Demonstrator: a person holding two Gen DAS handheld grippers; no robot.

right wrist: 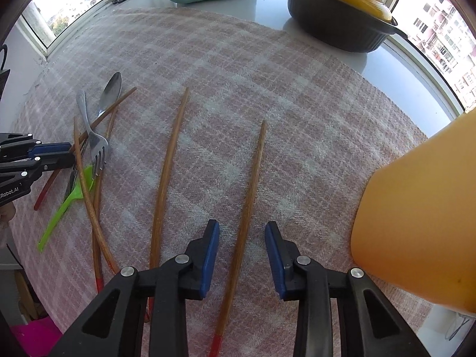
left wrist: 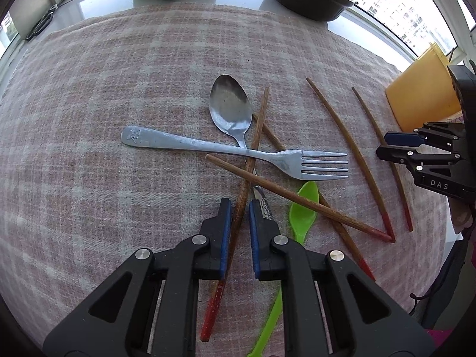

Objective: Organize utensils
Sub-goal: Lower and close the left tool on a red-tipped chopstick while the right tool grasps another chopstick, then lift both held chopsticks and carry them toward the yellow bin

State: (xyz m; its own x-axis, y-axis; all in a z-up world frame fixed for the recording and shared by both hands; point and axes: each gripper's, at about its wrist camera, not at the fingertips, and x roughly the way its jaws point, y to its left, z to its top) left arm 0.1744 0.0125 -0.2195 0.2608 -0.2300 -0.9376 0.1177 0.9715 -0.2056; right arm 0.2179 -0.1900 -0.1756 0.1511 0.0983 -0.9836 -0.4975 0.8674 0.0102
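Between my left gripper (left wrist: 238,205) fingers, narrow but not closed, lies a thin, light, stiff chopstick (left wrist: 242,190); my right gripper (right wrist: 242,232), fingers wide, straddles another chopstick (right wrist: 247,208), best pinched mid-shaft.

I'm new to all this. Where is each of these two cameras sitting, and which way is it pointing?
Left wrist: rides on the left gripper, looking forward and down at crossed cutlery: a fork, a metal spoon, a green spoon. Its open fingers straddle a chopstick; the right gripper shows at the right edge.
Right wrist: rides on the right gripper, open astride another chopstick, beside a yellow cup; the left gripper shows at left.
Shared: the checked cloth, the cutlery pile, the yellow-lidded pot.
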